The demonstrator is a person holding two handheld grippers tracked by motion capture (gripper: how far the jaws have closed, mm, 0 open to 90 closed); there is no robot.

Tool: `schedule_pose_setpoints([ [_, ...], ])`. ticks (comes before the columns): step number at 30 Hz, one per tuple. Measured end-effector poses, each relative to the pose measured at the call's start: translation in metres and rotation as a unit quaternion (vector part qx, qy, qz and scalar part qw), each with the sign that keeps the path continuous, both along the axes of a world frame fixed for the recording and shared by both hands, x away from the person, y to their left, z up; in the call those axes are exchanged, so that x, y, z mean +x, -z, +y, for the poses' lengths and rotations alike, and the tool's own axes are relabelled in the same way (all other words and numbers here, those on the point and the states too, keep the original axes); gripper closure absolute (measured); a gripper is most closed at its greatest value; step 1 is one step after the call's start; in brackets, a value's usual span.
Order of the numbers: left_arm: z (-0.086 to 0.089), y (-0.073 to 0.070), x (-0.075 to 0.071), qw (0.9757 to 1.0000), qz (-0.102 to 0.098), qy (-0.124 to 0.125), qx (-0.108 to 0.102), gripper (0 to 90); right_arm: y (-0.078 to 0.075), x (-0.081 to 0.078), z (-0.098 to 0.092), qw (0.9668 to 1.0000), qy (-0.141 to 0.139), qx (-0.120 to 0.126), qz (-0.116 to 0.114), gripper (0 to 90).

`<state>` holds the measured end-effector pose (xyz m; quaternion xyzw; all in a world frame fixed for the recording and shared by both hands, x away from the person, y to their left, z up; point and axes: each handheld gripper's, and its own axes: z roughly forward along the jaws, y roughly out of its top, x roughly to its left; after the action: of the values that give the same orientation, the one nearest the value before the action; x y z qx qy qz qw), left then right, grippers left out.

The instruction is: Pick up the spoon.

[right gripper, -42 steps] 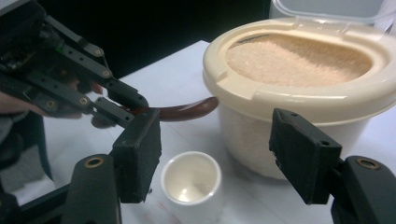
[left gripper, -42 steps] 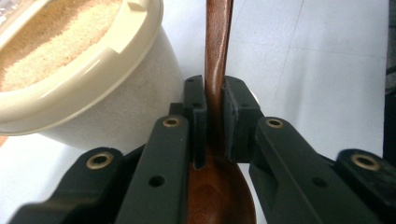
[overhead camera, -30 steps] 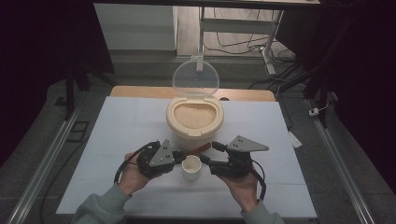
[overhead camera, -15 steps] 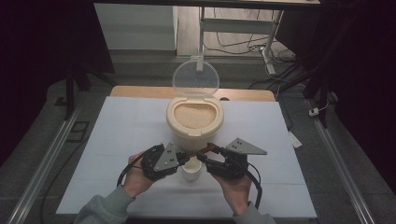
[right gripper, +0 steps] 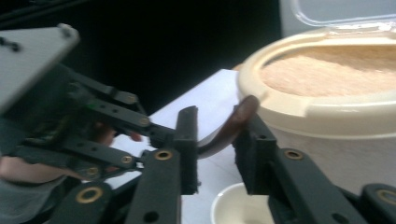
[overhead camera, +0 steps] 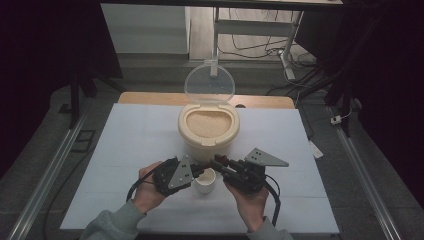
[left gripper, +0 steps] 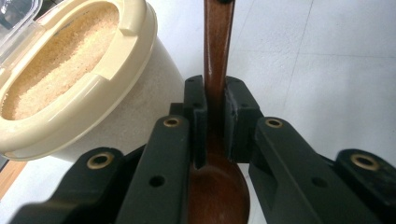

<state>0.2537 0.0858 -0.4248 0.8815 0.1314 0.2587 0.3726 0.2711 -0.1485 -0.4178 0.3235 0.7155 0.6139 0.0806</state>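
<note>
Over cup (overhead camera: 205,180), both claws converging.

White-covered table (overhead camera: 130,150), cream rice container (overhead camera: 208,131) mid-table, small white cup (overhead camera: 205,181) just before it

A lab-like recording space is suggested: a white-covered table (overhead camera: 125,150) is set between metal floor rails (overhead camera: 45,185), dark black curtains (overhead camera: 45,45) are hung at left and right, and loose cables (overhead camera: 260,47) are seen beyond, under a far metal-framed desk (overhead camera: 295,22).
</note>
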Motion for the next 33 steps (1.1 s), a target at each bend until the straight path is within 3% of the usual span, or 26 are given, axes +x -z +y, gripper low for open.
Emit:
schedule_pose_setpoints([
  [4, 0.000, 0.000, 0.000, 1.0000, -0.001, 0.002, 0.000, 80.2, -0.002, -0.001, 0.001, 0.9997, -0.022, 0.006, -0.009, 79.9],
  [11, -0.002, 0.002, -0.001, 1.0000, 0.000, 0.004, -0.003, 80.1, -0.001, -0.002, 0.000, 0.9991, -0.035, 0.006, -0.021, 82.4],
  [16, 0.000, 0.001, 0.001, 0.9996, 0.012, 0.004, -0.027, 78.2, -0.003, -0.003, 0.000, 0.9989, -0.035, 0.008, -0.031, 83.3],
  [17, 0.001, 0.001, 0.002, 0.9989, 0.022, 0.001, -0.043, 74.9, -0.004, -0.003, -0.001, 0.9986, -0.036, 0.013, -0.036, 83.4],
  [19, 0.003, 0.001, 0.003, 0.9984, 0.026, -0.004, -0.050, 64.9, -0.005, -0.003, -0.003, 0.9984, -0.040, 0.019, -0.035, 83.6],
  [23, 0.012, -0.001, 0.004, 0.9938, 0.046, -0.017, -0.100, 44.3, -0.007, -0.002, -0.007, 0.9977, -0.043, 0.027, -0.044, 83.7],
  [26, 0.019, -0.002, 0.004, 0.9897, 0.065, -0.025, -0.125, 36.6, -0.008, -0.002, -0.009, 0.9976, -0.042, 0.031, -0.046, 83.7],
  [33, 0.031, 0.003, 0.004, 0.9836, 0.096, -0.041, -0.147, 27.9, -0.008, 0.000, -0.013, 0.9972, -0.041, 0.036, -0.052, 83.7],
])
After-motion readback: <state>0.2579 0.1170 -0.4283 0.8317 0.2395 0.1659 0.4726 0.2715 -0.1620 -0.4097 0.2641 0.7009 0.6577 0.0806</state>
